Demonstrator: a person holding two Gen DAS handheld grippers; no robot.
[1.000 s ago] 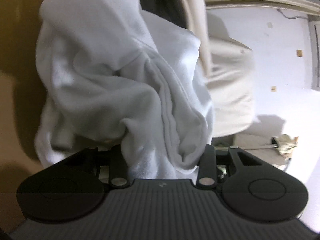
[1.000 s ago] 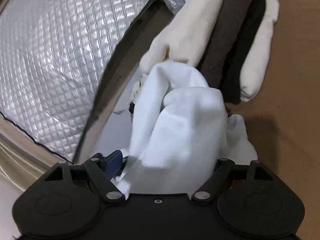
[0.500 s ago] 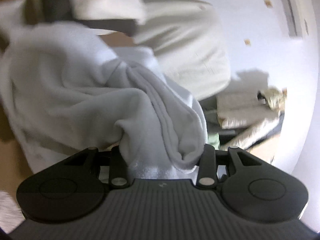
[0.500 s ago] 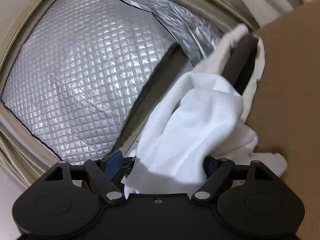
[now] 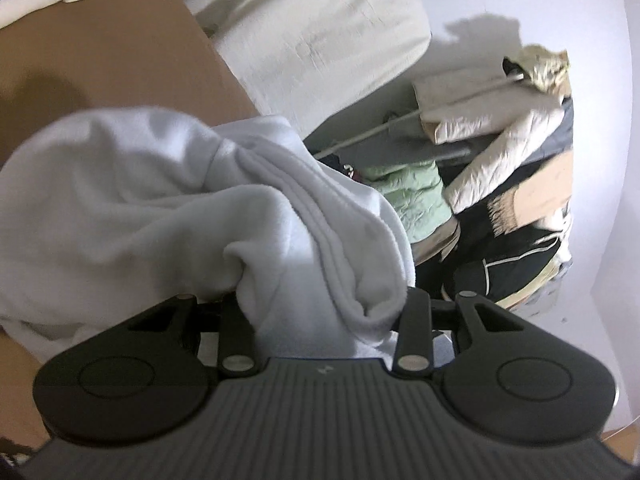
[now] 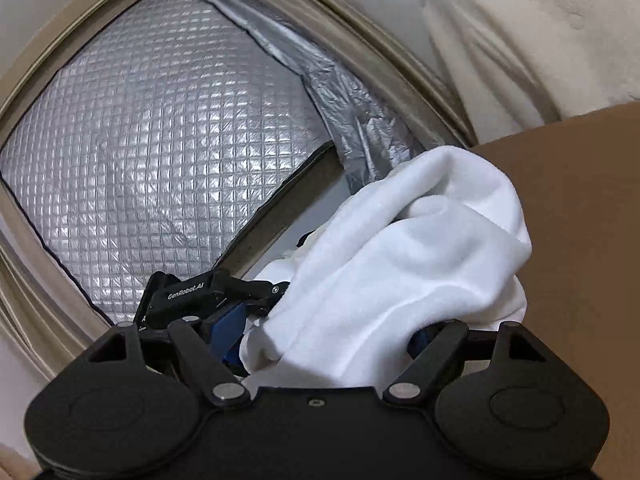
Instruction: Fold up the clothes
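Item 1: brown table [image 5: 120,64], flat, matte, smooth; its surface runs under and behind the garment in both wrist views.

Item 2: quilted silver foil panel [image 6: 160,168], stitched in a small square grid, crinkled and reflective, set in a beige frame [image 6: 360,52] behind the table.

Item 3: cream cushion [image 5: 320,20], soft, rounded at the corner, slightly wrinkled, lying past the table edge.

Item 4: heap of clothes [image 5: 500,168] on the floor beyond, with puffy white, pale green quilted, black and tan pieces mixed together.

Item 5: white fleece garment [image 5: 168,208], the work piece. Thick, plush, fuzzy nap; bunched into heavy rounded folds with 1 ribbed, stitched hem running down toward the left gripper. It is gathered between the 2 grippers over the table near its edge, and its lower left part appears to rest on the surface. In the right wrist view it reads brighter white, humped and smooth.

Item 6: left gripper [image 5: 326,312], black plastic, ribbed grey body; jaws clamped onto a thick wad of the garment's hem.

Item 7: right gripper [image 6: 332,344], black with blue pads; jaws closed on another bunch of the same cloth. The left gripper's black body, printed with white lettering, shows just beside it.
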